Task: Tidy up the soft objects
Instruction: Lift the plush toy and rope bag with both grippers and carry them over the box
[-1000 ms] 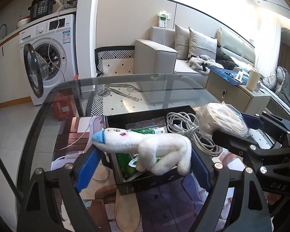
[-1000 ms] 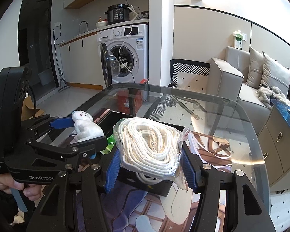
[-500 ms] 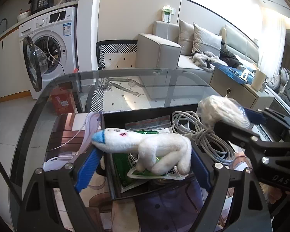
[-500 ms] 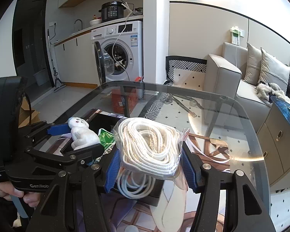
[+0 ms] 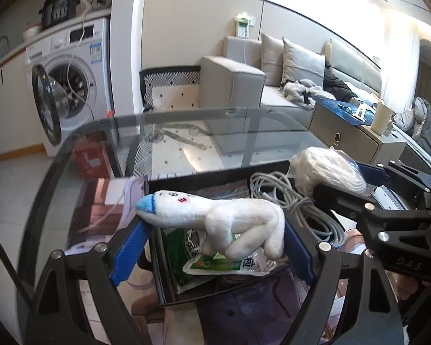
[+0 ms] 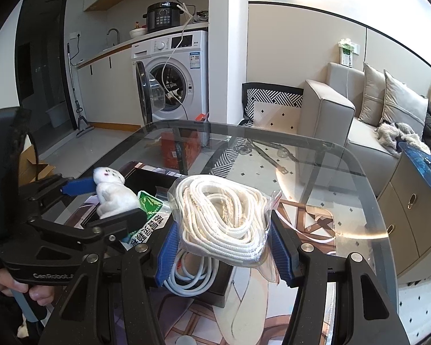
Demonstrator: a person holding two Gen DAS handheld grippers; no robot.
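Observation:
My left gripper [image 5: 212,230] is shut on a white plush toy [image 5: 215,218] with a blue tip, held above the black box [image 5: 186,299] on the glass table. The toy also shows in the right wrist view [image 6: 112,192]. My right gripper [image 6: 221,244] is shut on a bagged coil of white rope [image 6: 221,212], held above the box's right end. The rope bag also shows in the left wrist view [image 5: 327,169]. Inside the box lie a green packet [image 5: 215,261] and a coil of grey cable [image 5: 275,192].
The glass table [image 6: 316,158] has a rounded far edge, with a printed mat [image 6: 310,218] under the box. Beyond stand a washing machine [image 6: 172,77] with its door open, a grey sofa [image 6: 344,115] and a low cabinet [image 6: 411,201].
Both grippers have risen a little over the box with their loads still held. More of the box's inside, with the green packet and cable, now shows below them.

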